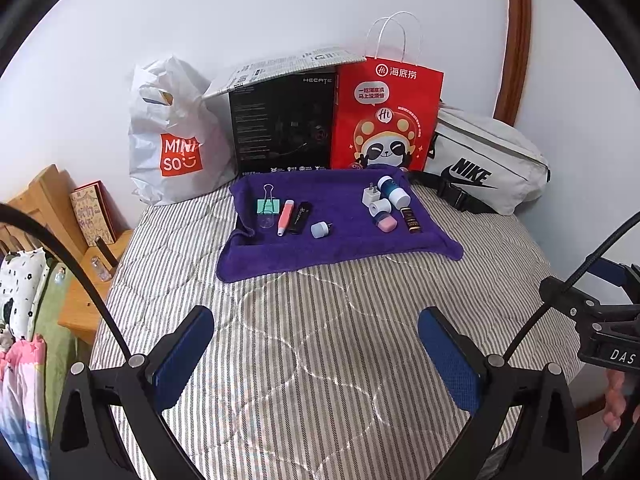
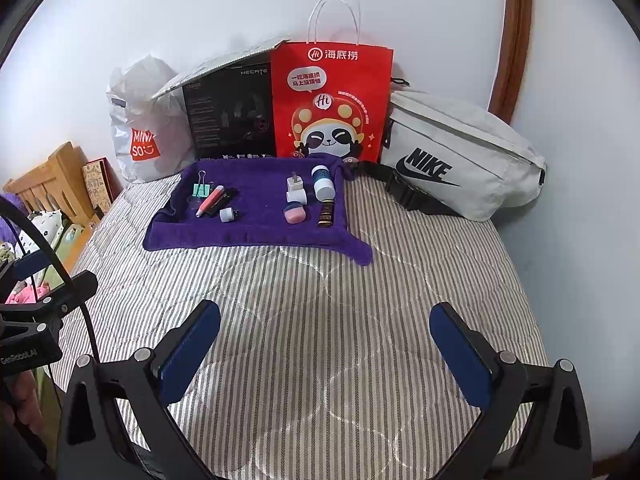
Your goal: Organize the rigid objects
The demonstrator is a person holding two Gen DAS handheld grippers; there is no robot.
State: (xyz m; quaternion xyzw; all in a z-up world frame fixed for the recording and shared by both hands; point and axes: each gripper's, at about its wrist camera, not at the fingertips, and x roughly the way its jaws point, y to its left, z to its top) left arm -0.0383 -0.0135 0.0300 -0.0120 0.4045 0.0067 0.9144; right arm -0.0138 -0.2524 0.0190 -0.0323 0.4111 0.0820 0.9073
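Trinkets are lying in 2 clusters on the purple towel (image 1: 340, 240), fitting a sorted or unsorted stage; left gripper (image 1: 316, 356) and right gripper (image 2: 326, 356) are hovering wide-jawed, holding nothing.

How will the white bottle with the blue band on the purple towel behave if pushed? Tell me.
The white bottle is round and lies on its side, so it will probably roll. The purple towel looks soft, which may slow it. It appears rigid and small, likely light.
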